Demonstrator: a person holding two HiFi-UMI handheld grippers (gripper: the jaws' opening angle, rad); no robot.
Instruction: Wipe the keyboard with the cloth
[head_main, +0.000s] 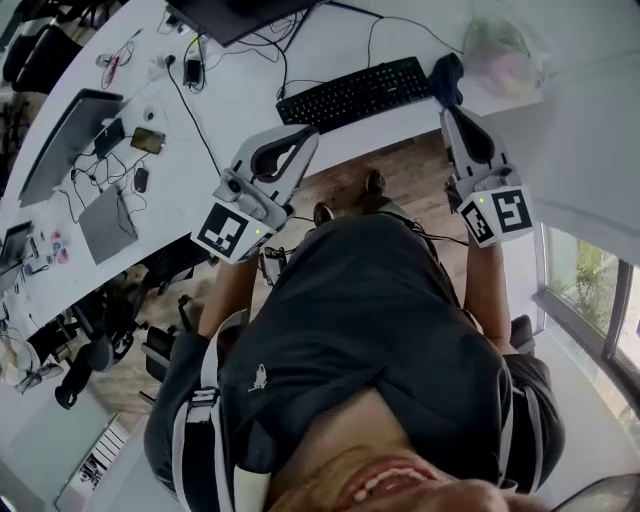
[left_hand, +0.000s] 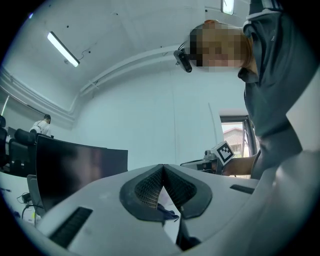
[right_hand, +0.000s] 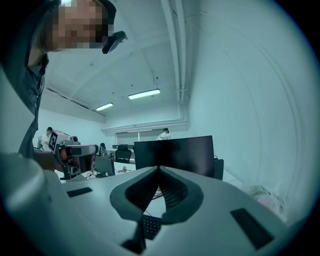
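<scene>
The black keyboard (head_main: 352, 92) lies on the white desk (head_main: 240, 105) in the head view. A dark blue cloth (head_main: 447, 78) sits bunched at its right end. My right gripper (head_main: 446, 110) hovers just short of the cloth, jaws shut with nothing between them; in the right gripper view (right_hand: 159, 167) a corner of the keyboard (right_hand: 149, 226) shows beneath the closed jaws. My left gripper (head_main: 312, 133) hangs near the desk's front edge below the keyboard, tips together and empty. In the left gripper view (left_hand: 162, 166) a scrap of the blue cloth (left_hand: 167, 214) shows through the gap.
A dark monitor (head_main: 235, 15) stands behind the keyboard, with cables trailing left. A laptop (head_main: 65, 140), a grey tablet (head_main: 108, 222) and a phone (head_main: 147, 140) lie on the desk's left part. A plastic bag (head_main: 495, 45) sits at the right end. Office chairs (head_main: 110, 330) stand lower left.
</scene>
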